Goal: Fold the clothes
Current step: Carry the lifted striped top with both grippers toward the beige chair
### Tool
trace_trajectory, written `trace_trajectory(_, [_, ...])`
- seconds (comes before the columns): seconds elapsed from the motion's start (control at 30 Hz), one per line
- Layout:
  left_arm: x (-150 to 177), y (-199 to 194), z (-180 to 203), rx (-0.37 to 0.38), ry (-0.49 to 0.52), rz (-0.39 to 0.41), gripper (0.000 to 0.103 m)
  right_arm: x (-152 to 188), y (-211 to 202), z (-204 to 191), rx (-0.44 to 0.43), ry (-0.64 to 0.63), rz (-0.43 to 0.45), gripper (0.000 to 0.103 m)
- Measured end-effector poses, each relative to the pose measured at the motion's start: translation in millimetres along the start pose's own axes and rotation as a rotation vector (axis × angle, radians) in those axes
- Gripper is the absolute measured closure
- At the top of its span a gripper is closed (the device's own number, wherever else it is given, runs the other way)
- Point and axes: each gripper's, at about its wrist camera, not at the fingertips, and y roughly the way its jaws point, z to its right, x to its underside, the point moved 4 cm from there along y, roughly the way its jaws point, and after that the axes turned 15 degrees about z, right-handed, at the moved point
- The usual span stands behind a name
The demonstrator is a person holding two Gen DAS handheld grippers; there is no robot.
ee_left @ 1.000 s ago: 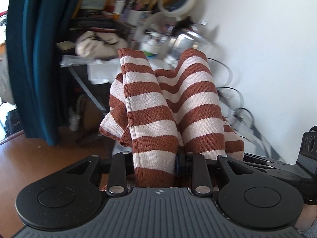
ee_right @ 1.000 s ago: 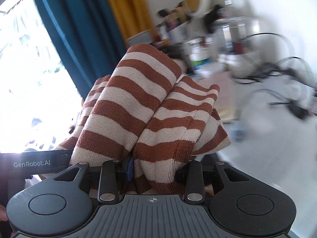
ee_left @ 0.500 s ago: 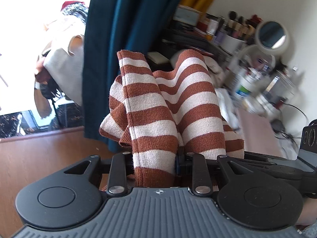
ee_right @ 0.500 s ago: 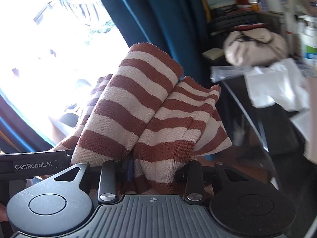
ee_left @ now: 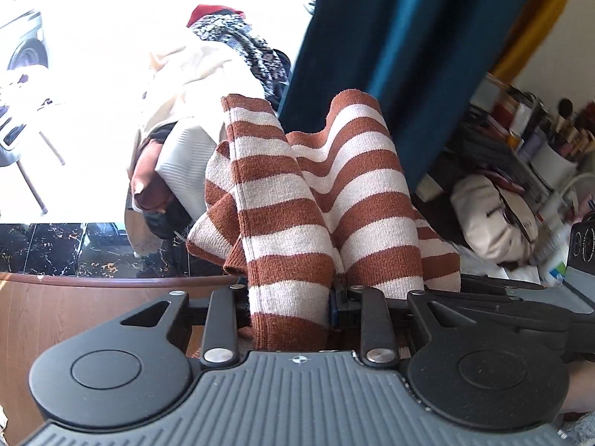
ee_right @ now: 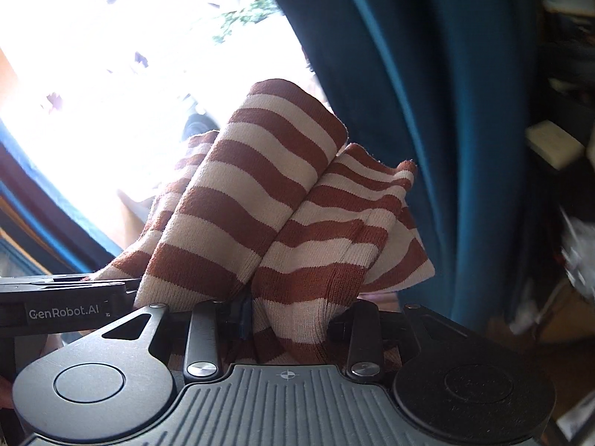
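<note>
The striped knit top [ee_left: 316, 200], with rust-brown and cream bands, is bunched up in the air. The left gripper [ee_left: 293, 297] is pinched tight on one fold of it. The right gripper [ee_right: 286, 308] is pinched tight on another fold [ee_right: 267, 200]. The cloth stands up in two humps in front of each camera.

Behind the top hangs a dark teal curtain [ee_left: 390, 55] with a yellow curtain [ee_left: 535, 29] beside it. A pile of clothes [ee_left: 193, 85] sits left of the curtain by the bright window. Far right, a white cup [ee_left: 554, 160] holds brushes. A cream bag [ee_left: 491, 219] lies below it.

A second ago both cameras faced the white wall, the round mirror and the messy desk. Now they face the window and curtain, so both grippers have swung to the left. The grip on the top looks the same.
</note>
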Motion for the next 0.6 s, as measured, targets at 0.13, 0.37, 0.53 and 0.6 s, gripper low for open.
trace_trajectory(0.13, [-24.3, 25.2, -56.7, 0.009, -0.065, 0.019, 0.075, -14.5, 55.0, -25.0, 0.001, -0.046, -0.030, 0.071])
trace_trajectory(0.37, [-86.1, 64.7, -181.9, 0.031, -0.038, -0.016, 0.075, -28.6, 159.9, -97.7, 0.053, -0.067, -0.029, 0.071])
trace_trajectory(0.53, [-156.4, 87.7, -261.8, 0.042, 0.071, -0.045, 0.075, -43.7, 239.2, -159.2, 0.094, -0.047, -0.005, 0.071])
trace_trajectory(0.6, [-179.8, 97.8, -287.5, 0.062, 0.079, -0.038, 0.075, -49.8, 271.0, -183.8, 0.111, -0.039, 0.004, 0.071])
